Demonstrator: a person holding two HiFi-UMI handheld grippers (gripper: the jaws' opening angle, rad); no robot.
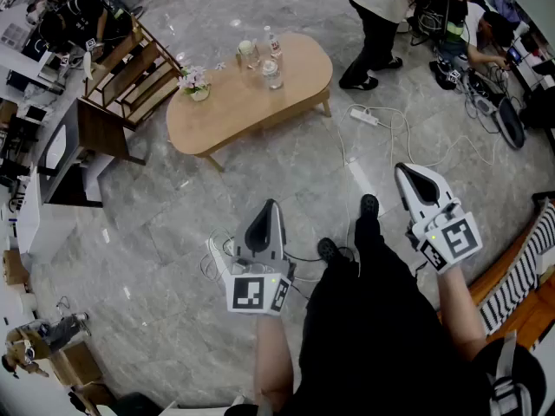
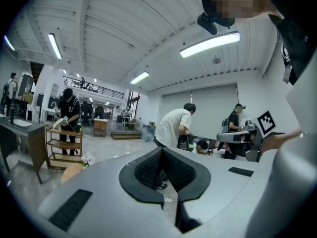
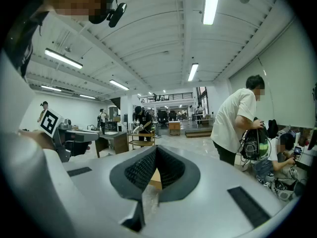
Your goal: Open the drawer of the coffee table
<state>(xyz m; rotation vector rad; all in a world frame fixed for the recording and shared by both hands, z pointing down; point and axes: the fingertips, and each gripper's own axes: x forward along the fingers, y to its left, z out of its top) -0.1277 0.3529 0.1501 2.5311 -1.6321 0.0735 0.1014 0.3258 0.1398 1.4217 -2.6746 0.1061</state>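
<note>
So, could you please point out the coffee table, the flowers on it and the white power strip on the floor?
coffee table (image 1: 234, 107), head view, bare wooden top.
flowers (image 1: 194, 80), head view, the blossoms.
power strip (image 1: 365, 117), head view, middle of its body.

Oval wooden coffee table (image 1: 251, 102) on grey marble floor (image 1: 156, 232); bottles (image 1: 271, 68), flower pot (image 1: 198, 85) on top.

head: steep down, far | gripper views: level, fwd | shared: coffee table (image 1: 243, 104)

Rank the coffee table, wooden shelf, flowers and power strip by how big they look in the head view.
1. coffee table
2. wooden shelf
3. flowers and power strip look about alike; no ranking between them.
</note>
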